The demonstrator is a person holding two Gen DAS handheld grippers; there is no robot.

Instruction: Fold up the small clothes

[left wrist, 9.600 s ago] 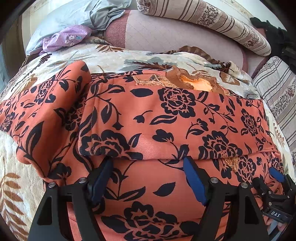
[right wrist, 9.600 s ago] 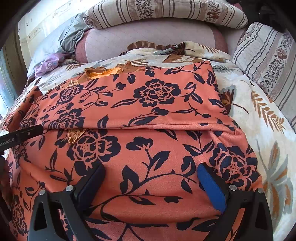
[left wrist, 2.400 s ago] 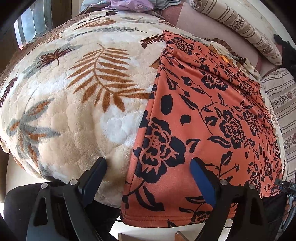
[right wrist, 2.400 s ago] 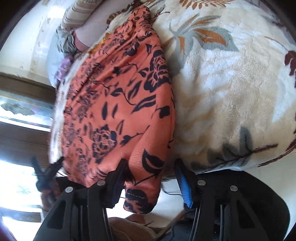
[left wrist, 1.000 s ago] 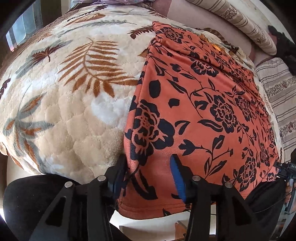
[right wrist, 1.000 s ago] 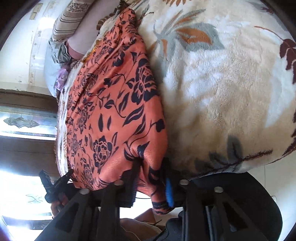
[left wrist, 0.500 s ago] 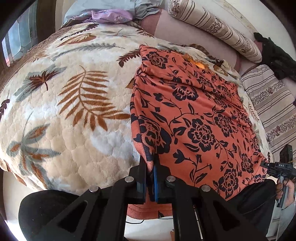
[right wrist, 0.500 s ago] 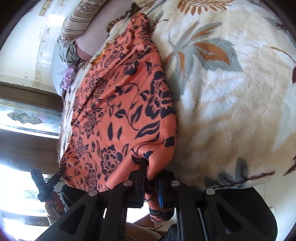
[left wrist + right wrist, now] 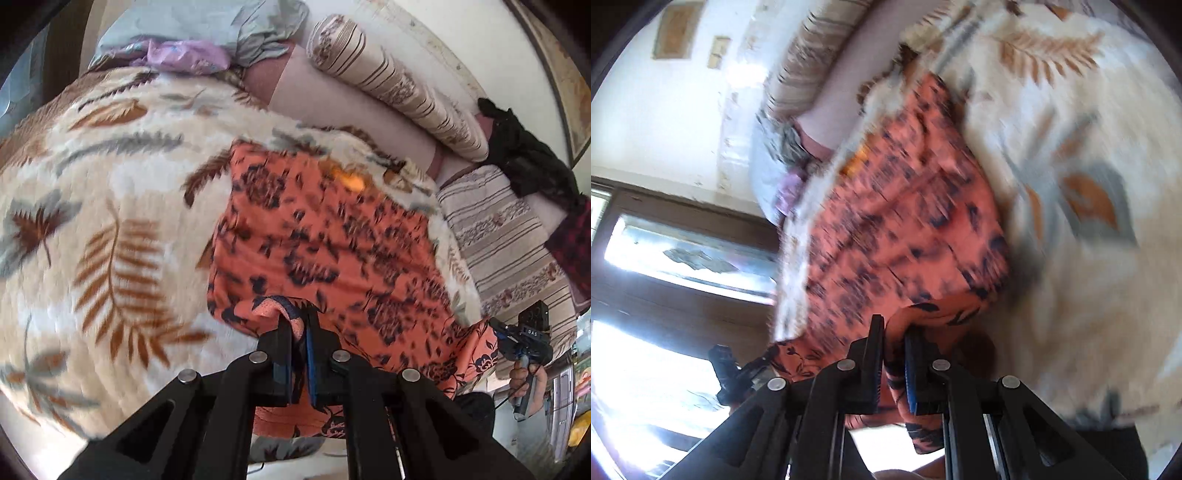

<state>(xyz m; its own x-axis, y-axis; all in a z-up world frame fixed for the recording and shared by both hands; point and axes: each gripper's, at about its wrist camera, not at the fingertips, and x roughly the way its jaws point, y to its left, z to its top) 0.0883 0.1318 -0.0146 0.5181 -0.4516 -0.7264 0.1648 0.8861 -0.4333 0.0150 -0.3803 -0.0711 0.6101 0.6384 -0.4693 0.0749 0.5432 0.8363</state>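
2 grippers [image 9: 300, 325] [image 9: 894, 334], 1 orange garment [image 9: 332, 240]

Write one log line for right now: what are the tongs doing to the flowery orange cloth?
left tongs: shut on orange black-flowered cloth | right tongs: shut on same cloth's hem | cloth on leaf-print fleece blanket

At the right edge of the left wrist view, the right gripper [image 9: 529, 334] carries a small white label reading "DAS".
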